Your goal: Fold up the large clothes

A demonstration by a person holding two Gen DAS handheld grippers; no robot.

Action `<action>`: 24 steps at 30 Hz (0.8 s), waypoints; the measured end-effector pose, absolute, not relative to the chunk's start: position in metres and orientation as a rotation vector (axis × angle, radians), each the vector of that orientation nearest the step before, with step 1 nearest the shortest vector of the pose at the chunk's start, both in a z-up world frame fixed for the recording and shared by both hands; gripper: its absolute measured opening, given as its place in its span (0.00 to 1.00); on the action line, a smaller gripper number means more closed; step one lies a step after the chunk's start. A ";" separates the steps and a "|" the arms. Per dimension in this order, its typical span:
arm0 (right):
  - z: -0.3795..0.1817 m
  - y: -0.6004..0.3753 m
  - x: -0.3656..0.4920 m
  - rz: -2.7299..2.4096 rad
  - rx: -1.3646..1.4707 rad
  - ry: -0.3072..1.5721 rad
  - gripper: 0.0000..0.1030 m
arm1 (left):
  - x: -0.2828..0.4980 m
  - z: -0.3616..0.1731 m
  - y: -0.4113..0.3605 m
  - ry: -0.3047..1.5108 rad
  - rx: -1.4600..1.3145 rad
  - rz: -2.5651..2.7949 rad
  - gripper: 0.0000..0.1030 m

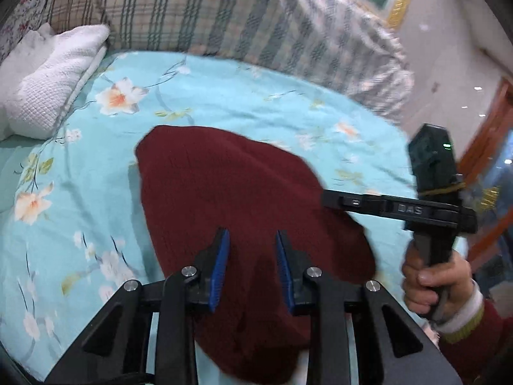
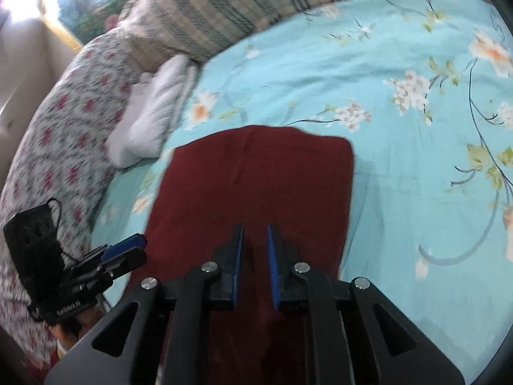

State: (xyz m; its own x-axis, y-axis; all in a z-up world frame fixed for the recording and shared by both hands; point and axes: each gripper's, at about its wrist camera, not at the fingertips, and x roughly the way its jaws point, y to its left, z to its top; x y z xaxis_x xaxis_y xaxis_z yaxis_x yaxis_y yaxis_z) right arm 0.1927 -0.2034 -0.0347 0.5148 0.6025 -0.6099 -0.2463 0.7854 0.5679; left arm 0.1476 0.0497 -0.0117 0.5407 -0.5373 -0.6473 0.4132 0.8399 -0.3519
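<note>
A dark red knitted garment (image 1: 224,186) lies folded flat on the turquoise flowered bed sheet (image 1: 80,176). My left gripper (image 1: 252,235) hovers over its near part, blue pads a modest gap apart, with only the cloth below seen between them. In the right wrist view the garment (image 2: 256,176) stretches away from my right gripper (image 2: 255,226), whose pads stand a narrow gap apart above the cloth. I see no fabric pinched by either. The right gripper (image 1: 325,199) shows side-on over the garment's right edge, held by a hand (image 1: 426,282). The left gripper (image 2: 128,250) sits at the garment's left edge.
A folded white knitted cloth (image 1: 54,73) (image 2: 154,109) lies beyond the garment on the left. A plaid blanket (image 1: 224,9) (image 2: 208,16) is bunched along the far side. A flowered quilt (image 2: 57,128) covers the left. Bare sheet (image 2: 416,192) spreads to the right.
</note>
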 end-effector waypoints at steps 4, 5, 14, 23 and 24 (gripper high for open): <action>-0.030 -0.198 0.154 0.571 0.403 0.888 0.15 | 0.099 -0.001 0.052 0.784 -0.167 -0.666 0.28; -0.033 -0.198 0.148 0.574 0.402 0.898 0.15 | 0.093 -0.001 0.050 0.786 -0.162 -0.683 0.28; -0.077 -0.210 0.143 0.477 0.405 0.982 0.13 | 0.093 -0.048 0.026 0.931 -0.031 -0.645 0.06; -0.080 -0.211 0.141 0.477 0.407 0.972 0.13 | 0.095 -0.060 0.018 0.958 -0.040 -0.603 0.01; -0.081 -0.212 0.141 0.479 0.409 0.974 0.13 | 0.095 -0.060 0.018 0.959 -0.044 -0.601 0.01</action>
